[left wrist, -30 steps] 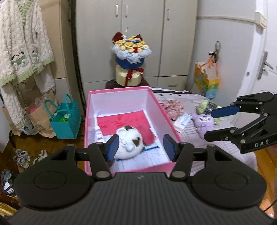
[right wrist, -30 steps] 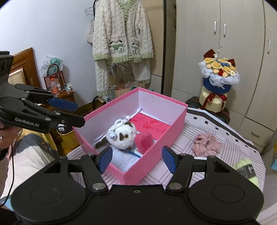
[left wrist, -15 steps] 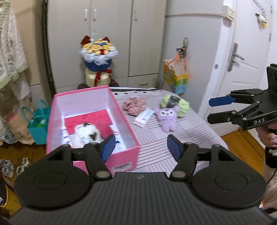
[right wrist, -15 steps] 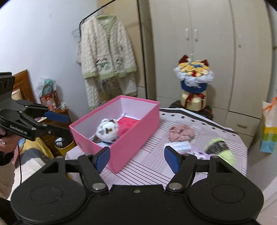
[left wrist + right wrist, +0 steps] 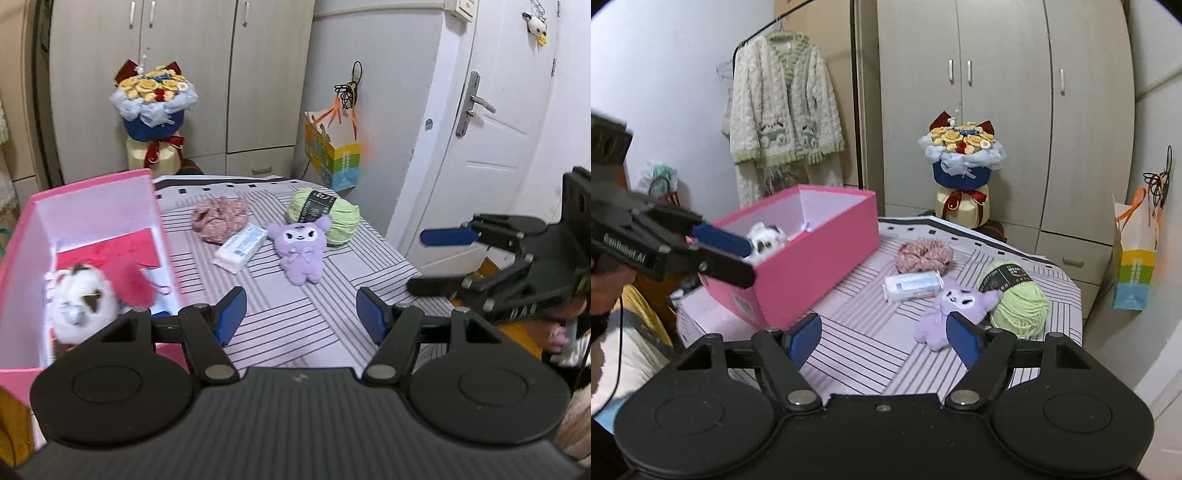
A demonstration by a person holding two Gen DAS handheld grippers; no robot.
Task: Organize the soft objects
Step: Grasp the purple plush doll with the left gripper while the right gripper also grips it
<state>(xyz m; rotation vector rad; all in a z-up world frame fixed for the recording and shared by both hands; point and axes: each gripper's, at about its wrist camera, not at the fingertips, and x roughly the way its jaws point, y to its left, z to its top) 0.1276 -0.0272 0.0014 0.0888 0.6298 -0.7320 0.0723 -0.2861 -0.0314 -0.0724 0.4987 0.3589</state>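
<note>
Left wrist view: your left gripper (image 5: pixel 297 314) sits lower centre, jaws apart with only striped tablecloth (image 5: pixel 280 321) showing between the blue pads, nothing held; pink box (image 5: pixel 92 206) at left of frame, open top, with a white-and-brown plush (image 5: pixel 83 299) and a red fluffy piece (image 5: pixel 129 282) inside, touching each other; on the cloth, mid-frame, a pink scrunchie (image 5: pixel 219 218), a white tissue pack (image 5: pixel 241 248) just in front of it, a purple plush (image 5: pixel 300 248) right of the pack, and a green yarn ball (image 5: pixel 327 214) behind the plush and touching it; your right gripper (image 5: pixel 428 258) comes in from the right edge, well right of the purple plush, jaws apart and empty; bouquet (image 5: pixel 153 99) upper left against the wardrobe. Right wrist view: right gripper (image 5: pixel 882 338) lower centre, jaws have just been opening, nothing between them; its right pad overlaps the purple plush (image 5: pixel 955 306) in the picture, contact can't be told; yarn ball (image 5: pixel 1019 299) right of the plush, tissue pack (image 5: pixel 912 285) and scrunchie (image 5: pixel 923 253) above centre; pink box (image 5: pixel 812 251) centre left with the white-and-brown plush (image 5: pixel 766 238) peeking over the wall; left gripper (image 5: pixel 735 254) enters from the left edge in front of the box's near corner, jaws apart, empty; cardigan (image 5: pixel 783 118) hangs upper left, bouquet (image 5: pixel 962 155) right of centre.
</note>
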